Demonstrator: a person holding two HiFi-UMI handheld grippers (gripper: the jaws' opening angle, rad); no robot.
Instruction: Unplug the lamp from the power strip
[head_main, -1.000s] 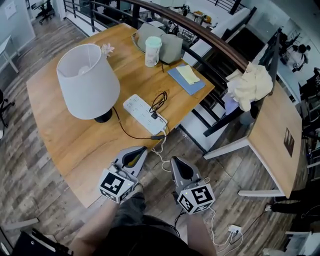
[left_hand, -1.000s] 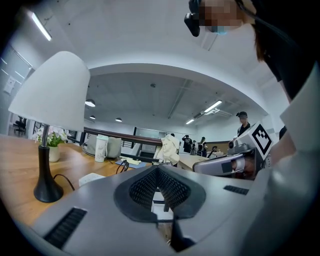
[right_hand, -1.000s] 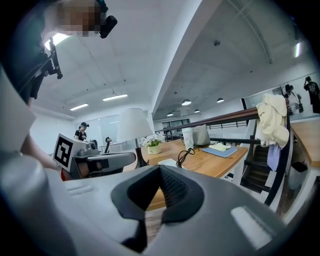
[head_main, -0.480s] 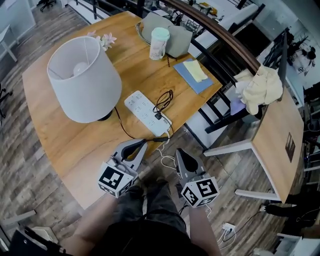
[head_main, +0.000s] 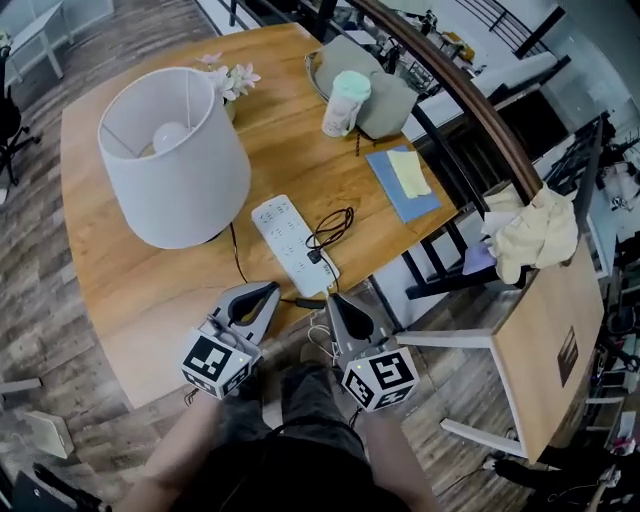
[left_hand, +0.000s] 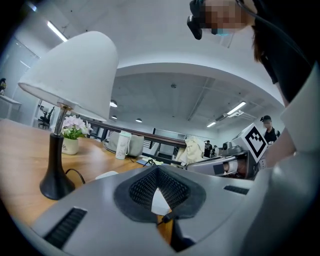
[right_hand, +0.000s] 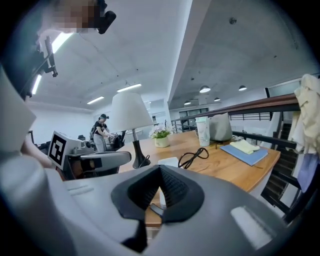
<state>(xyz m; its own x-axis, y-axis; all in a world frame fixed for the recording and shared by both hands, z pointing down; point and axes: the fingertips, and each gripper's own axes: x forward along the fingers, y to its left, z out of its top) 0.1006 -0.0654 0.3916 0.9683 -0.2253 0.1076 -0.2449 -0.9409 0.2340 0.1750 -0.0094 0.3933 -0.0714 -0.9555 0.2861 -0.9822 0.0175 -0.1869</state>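
Observation:
The lamp (head_main: 175, 160) with a white shade stands on the wooden table (head_main: 150, 290). Its black cord (head_main: 238, 262) runs along the table toward the near edge. A white power strip (head_main: 285, 238) lies to the lamp's right. A black plug (head_main: 313, 257) sits in the strip's near end, with a coil of black cord (head_main: 332, 226) beside it. My left gripper (head_main: 266, 293) is shut and empty, at the table's near edge just short of the strip. My right gripper (head_main: 331, 301), also shut and empty, hangs just off the edge below the plug. From the right gripper view the lamp (right_hand: 131, 112) and strip (right_hand: 169, 162) lie ahead.
At the table's far side are a pale cup (head_main: 346, 104), a grey bag (head_main: 388, 98), a blue notebook (head_main: 403, 186) and a pot of flowers (head_main: 233, 79). A cloth (head_main: 535, 235) lies on a second table at the right. A railing (head_main: 455, 85) runs behind.
Both grippers have moved forward to the table's near edge, closer to the power strip's near end. Their jaws stay shut.

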